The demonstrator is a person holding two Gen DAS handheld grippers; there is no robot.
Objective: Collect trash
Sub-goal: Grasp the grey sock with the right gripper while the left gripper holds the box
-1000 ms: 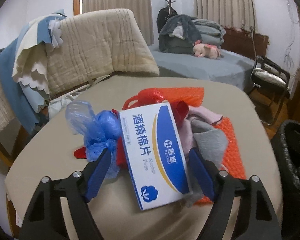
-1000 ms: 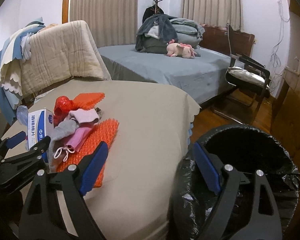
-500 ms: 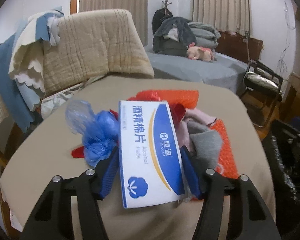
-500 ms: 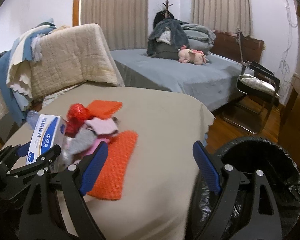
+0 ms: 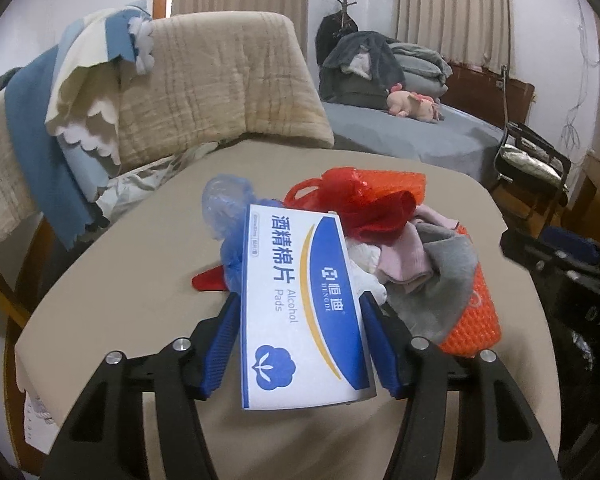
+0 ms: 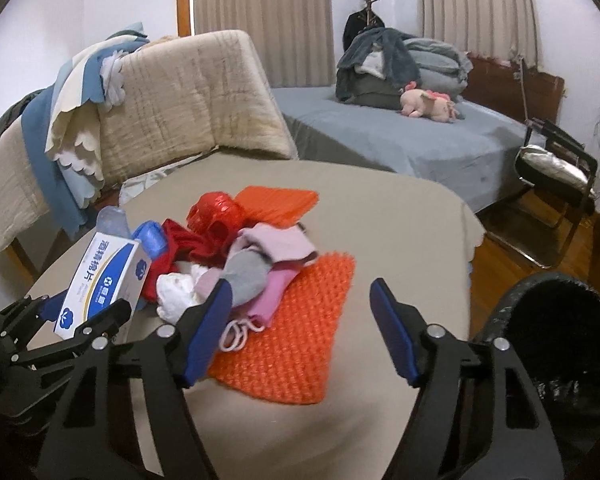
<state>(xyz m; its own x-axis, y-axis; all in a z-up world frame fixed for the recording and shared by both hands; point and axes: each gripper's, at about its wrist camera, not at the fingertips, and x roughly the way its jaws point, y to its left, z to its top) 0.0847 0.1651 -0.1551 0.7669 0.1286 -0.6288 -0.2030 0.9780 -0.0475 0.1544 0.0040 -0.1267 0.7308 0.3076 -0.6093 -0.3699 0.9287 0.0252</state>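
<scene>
Left wrist view
Left gripper (image 5: 298, 344): blue pads pressed against both long sides of the alcohol pads box (image 5: 302, 308), pinching it.
Alcohol pads box: white and blue carton, printed face up, tilted, near end raised clear of the table (image 5: 132, 280).
Trash pile: crumpled blue plastic (image 5: 228, 216) behind the box on its left; red plastic bag (image 5: 356, 204) behind it; pink cloth (image 5: 404, 256) and grey cloth (image 5: 436, 296) to its right, lying over an orange mesh mat (image 5: 476, 320).
Surroundings: beige quilt (image 5: 220, 84) draped over a chair back beyond the table; bed (image 5: 420, 140) with a pink plush toy (image 5: 412, 104) farther off.

Right wrist view
Right gripper (image 6: 300, 332): fingers spread wide, nothing between them; hovering over the near edge of the orange mesh mat (image 6: 296, 320).
Left gripper (image 6: 66, 316): at lower left, clamped on the alcohol pads box (image 6: 104, 280), which stands tilted at the left end of the pile.
Trash pile: red plastic bag (image 6: 216, 216), pink cloth (image 6: 276, 244), grey cloth (image 6: 248, 276) and a white crumpled piece (image 6: 176, 288) heaped together, partly on the mat.
Trash bin (image 6: 560, 344): black-lined, open mouth, beside the table (image 6: 400, 220) at lower right.
</scene>
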